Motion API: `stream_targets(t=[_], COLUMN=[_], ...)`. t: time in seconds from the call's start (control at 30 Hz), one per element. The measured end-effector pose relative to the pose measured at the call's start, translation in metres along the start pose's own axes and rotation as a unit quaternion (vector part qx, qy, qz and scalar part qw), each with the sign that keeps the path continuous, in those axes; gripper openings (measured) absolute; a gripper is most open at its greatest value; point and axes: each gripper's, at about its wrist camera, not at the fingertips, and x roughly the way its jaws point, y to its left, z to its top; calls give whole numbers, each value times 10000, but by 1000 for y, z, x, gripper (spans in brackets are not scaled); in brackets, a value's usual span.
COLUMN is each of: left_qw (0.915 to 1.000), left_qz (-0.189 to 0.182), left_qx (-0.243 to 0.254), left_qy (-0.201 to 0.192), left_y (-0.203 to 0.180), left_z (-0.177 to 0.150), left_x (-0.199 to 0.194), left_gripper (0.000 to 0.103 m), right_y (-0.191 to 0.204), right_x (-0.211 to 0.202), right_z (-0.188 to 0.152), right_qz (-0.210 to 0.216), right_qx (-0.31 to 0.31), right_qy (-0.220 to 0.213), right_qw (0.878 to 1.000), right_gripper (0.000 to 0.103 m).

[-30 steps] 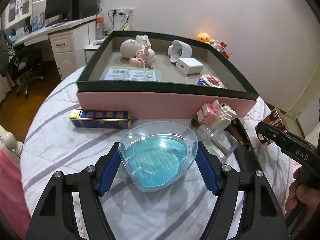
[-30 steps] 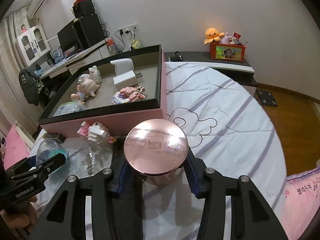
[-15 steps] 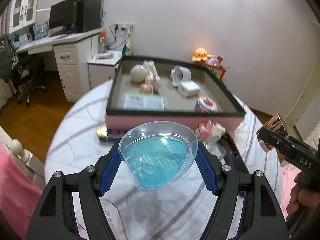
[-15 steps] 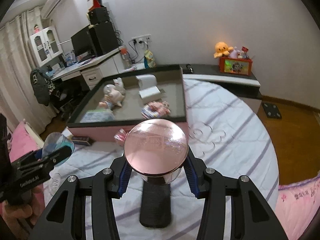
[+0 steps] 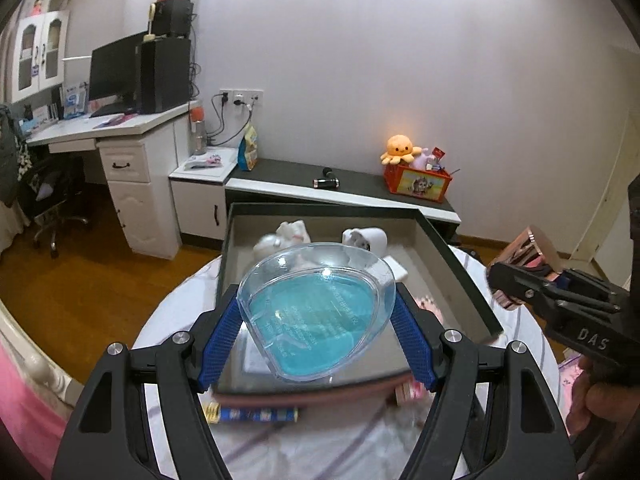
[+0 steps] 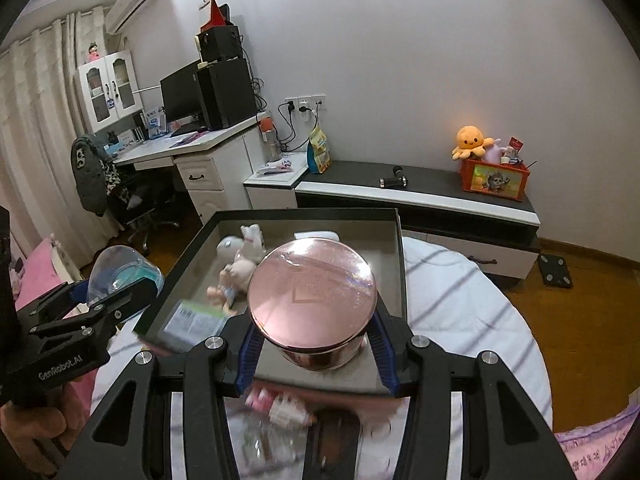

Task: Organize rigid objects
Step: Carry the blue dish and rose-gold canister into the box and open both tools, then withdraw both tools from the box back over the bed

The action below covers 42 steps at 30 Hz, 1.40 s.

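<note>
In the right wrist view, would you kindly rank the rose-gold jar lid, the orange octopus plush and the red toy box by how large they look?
1. Rose-gold jar lid, by far the largest, though it is nearest the camera.
2. Red toy box.
3. Orange octopus plush, only a little smaller than the box beside it.

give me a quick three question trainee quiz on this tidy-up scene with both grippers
1. True or false: the left gripper is shut on the clear heart-shaped plastic container with a blue base.
2. What does the right gripper hold? A) white charger B) round rose-gold metal tin C) orange plush
3. Fill in: both held items hang above the dark shallow ____ with a pink outer side.

Key: 1 true; 2 B; 3 tray
</note>
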Motion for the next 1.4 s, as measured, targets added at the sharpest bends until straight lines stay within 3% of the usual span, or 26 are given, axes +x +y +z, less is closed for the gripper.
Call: stream_targets(t=[0.37, 0.63, 0.7, 0.77, 0.8, 1.1, 1.4], left_qw=[9993, 9984, 9983, 9986, 9989, 9998, 9998], left_qz=[-49, -101, -58, 59, 85, 86, 105], left_qx=[122, 88, 116, 133, 109, -111, -136], left_qy=[339, 558, 562, 510, 442, 167, -31], left_y=[-12, -11, -11, -11, -9, 8, 13], left_z=[11, 6, 4, 4, 4, -1, -17], left_x=[66, 84, 81, 77, 72, 29, -22], left_gripper=[74, 74, 78, 95, 97, 100, 100], right_y=[-24, -29, -28, -28, -27, -23, -18], right_x=[61, 82, 85, 83, 80, 51, -1], right_z=[14, 10, 9, 9, 9, 3, -17], right_qz=[-65, -114, -118, -78, -95, -364, -374], right_qx=[184, 205, 185, 216, 235, 375, 556], right_qy=[358, 597, 647, 594, 548, 372, 137], right_qw=[9992, 9979, 9977, 9980, 9982, 9979, 9977], right_gripper=[49, 50, 52, 81, 85, 89, 89])
